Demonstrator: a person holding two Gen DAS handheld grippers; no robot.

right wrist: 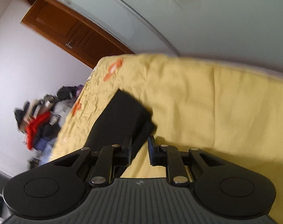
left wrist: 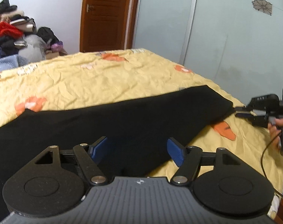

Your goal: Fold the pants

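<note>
Black pants lie folded in a long band across the yellow bed. My left gripper hovers over the near part of the band, its blue pads wide apart and open, nothing pinched between them. In the right wrist view the pants show their squared end. My right gripper is just off that end with a narrow gap between its fingers; the cloth's edge runs up to the left finger, and yellow sheet shows in the gap. From the left wrist view, the right gripper sits at the pants' right end, held by a hand.
The bed's yellow sheet with orange flowers spreads around the pants. A heap of clothes is piled at the far left beyond the bed. A brown door and pale wardrobe panels stand behind. A cable hangs from the right gripper.
</note>
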